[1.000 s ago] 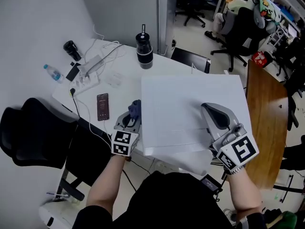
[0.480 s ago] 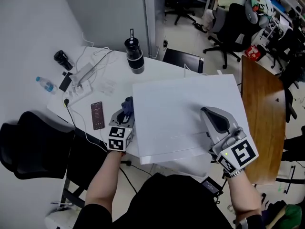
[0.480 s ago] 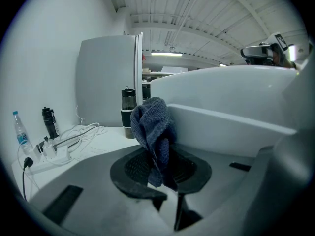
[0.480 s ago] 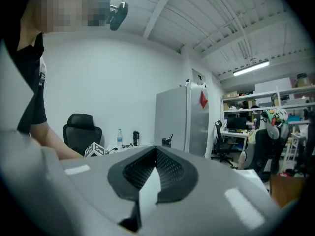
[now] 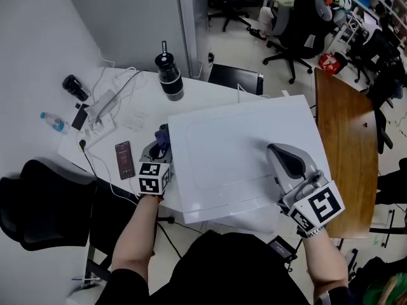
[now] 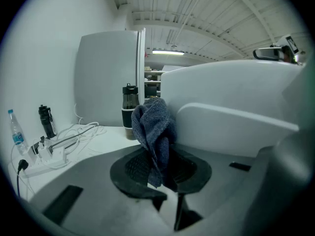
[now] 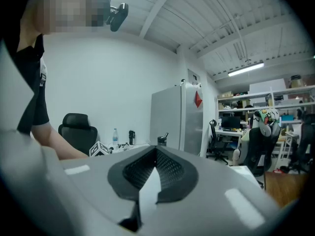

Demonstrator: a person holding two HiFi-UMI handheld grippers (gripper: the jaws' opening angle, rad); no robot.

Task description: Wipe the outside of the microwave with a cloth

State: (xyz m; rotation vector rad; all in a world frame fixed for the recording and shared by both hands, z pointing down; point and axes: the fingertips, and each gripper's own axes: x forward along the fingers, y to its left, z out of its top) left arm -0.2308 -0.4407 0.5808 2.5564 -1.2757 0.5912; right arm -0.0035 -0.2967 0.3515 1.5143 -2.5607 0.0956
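- Since a second ago my left gripper (image 5: 159, 147) has slid further back along the left wall of the microwave (image 5: 241, 151), away from its front corner; my right gripper has kept its place on the top.
- At the far left, on the white table (image 5: 143, 100), lie a power strip (image 5: 102, 107) and a phone (image 5: 124, 159), clear of my work.
- My left gripper is clamped narrowly on the cloth (image 5: 163, 135). In the left gripper view the dark blue cloth (image 6: 155, 127) stands bunched up out of the pads, right beside the white side panel (image 6: 236, 117).
- The cloth sits at the microwave's left wall, about halfway along it; whether it presses flat on the panel I cannot tell for sure.
- The microwave stands on the table's near right part, its broad top facing up at me.
- My right gripper (image 5: 286, 154) lies on that top towards the right front, jaws together with nothing between them, as the right gripper view (image 7: 156, 154) shows. I judge it is steadying the box.
- My reckoning: the wipe is midway through the left side. No panel shows dirt or streaks, so I cannot say which faces are finished; top, front, right and back may all still need a pass.
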